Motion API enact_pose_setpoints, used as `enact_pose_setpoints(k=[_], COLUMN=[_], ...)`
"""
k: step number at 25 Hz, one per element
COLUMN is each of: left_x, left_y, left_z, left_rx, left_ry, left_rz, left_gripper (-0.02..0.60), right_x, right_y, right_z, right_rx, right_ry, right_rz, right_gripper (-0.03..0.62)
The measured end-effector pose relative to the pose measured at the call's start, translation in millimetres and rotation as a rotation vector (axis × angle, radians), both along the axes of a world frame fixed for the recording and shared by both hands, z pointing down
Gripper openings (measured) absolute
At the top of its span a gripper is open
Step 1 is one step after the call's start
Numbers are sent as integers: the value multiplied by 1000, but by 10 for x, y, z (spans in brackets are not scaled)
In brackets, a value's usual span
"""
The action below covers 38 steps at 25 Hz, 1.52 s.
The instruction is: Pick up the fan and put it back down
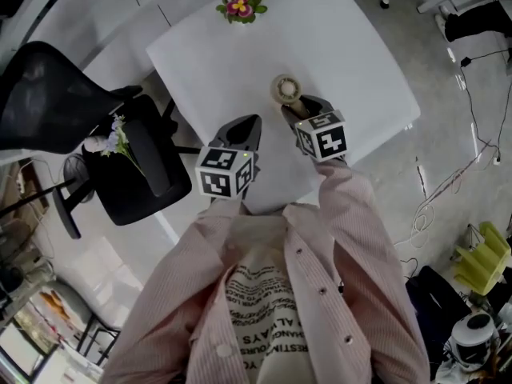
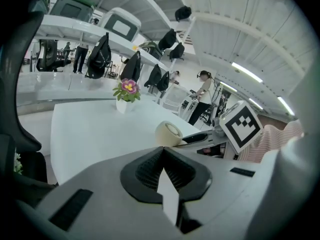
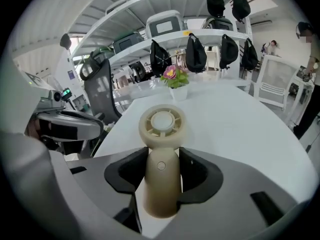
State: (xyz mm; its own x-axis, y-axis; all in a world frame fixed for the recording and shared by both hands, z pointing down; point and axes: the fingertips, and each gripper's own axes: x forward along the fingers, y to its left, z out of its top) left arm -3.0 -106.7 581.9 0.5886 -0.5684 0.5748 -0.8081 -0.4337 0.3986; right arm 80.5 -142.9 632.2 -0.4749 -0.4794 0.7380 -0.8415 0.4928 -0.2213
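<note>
Right tongs [image 1: 304, 106] hide most of the fan [image 1: 285, 88] handle.

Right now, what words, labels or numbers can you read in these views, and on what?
"ALWAYS": on the shirt print, head view; its other lines are too blurred to read.
On the marker cubes: black-and-white squares only, no letters.
On the fan: no readable label.

Head camera: above me, steeply down onto desk [image 1: 352, 54]. Cameras on my left gripper [image 1: 250, 126] and right gripper [image 1: 304, 106]: close behind jaws, facing across desk. All share flower pot [image 1: 241, 2] beyond them.
</note>
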Motion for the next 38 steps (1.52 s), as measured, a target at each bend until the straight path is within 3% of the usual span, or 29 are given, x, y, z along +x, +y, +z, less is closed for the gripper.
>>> enact_pose_setpoints(k=[12,24,38], left_x=[-24,-98,-313], left_y=[59,30,-56], left_z=[-667,-1303,-1924], left_rx=[168,340,485], left_ry=[10,-3,16], left_rz=[58,82,16], left_gripper=[2,2,2], right_x=[87,174,431], right_y=[97,188,208], right_z=[-832,-1646,-2455], right_rx=[142,297,452], right_ry=[-148,-233,-338], right_rz=[87,122,185], right_gripper=[183,183,183])
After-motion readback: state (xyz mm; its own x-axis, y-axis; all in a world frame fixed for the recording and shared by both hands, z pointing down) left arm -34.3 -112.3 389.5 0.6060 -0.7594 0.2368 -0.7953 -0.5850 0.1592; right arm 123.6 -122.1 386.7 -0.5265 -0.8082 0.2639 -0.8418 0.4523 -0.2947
